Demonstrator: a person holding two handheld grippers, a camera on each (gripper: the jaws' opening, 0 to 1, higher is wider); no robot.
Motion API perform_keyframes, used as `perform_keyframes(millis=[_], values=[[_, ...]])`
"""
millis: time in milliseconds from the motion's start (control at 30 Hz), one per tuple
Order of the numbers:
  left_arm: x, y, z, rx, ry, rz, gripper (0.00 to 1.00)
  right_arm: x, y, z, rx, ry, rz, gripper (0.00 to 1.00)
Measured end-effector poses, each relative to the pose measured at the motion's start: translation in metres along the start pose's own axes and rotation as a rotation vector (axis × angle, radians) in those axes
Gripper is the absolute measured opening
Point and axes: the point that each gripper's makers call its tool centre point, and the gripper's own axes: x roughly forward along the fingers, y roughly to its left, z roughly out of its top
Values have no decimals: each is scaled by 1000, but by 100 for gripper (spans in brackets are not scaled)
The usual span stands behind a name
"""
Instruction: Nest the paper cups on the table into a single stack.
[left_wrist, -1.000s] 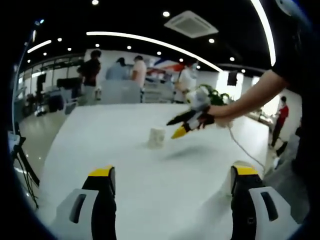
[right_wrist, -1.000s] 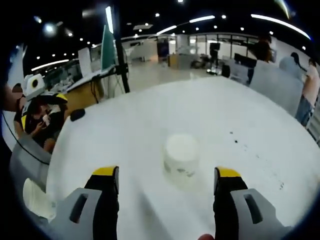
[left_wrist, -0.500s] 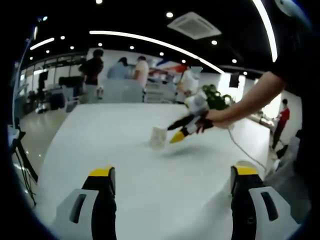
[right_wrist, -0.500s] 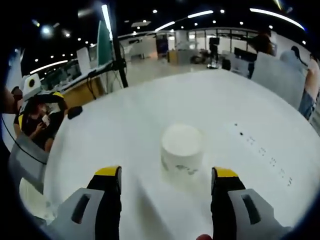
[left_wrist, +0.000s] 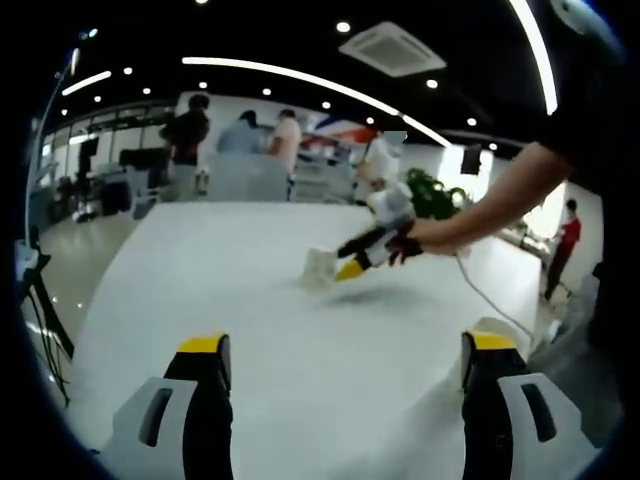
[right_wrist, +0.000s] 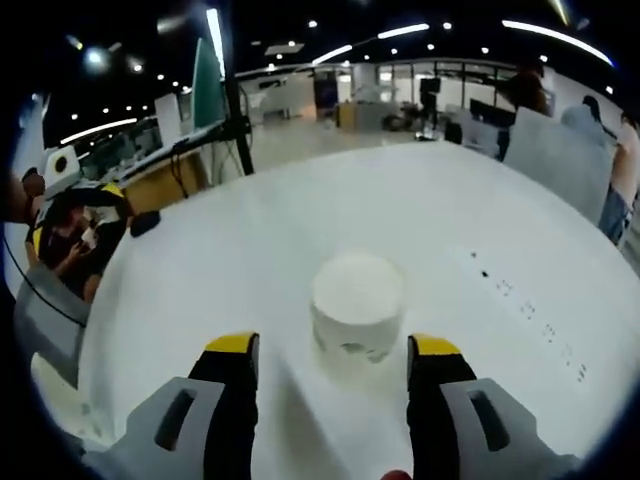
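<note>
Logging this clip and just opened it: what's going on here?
A person works two handheld grippers over a white table. The right gripper is open, its fingers closing in on either side of an upside-down paper cup, not yet gripping it. The left gripper hangs open nearer the table's edge, with a second cup by its right finger. Nothing is stacked yet.

The print on the paper cup (right_wrist: 357, 303) is too blurred to read, its base hidden behind the jaws.
</note>
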Motion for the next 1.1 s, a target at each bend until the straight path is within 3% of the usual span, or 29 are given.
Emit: perform_keyframes(millis=[200, 533, 1100], values=[[0, -3, -7, -7, 5, -3, 94, 7, -10, 9, 12, -18, -22, 55], [-1, 1, -11, -31, 8, 4, 94, 9, -12, 15, 41, -31, -10, 37], [0, -3, -2, -10, 4, -8, 94, -5, -10, 16, 76, -45, -4, 35]])
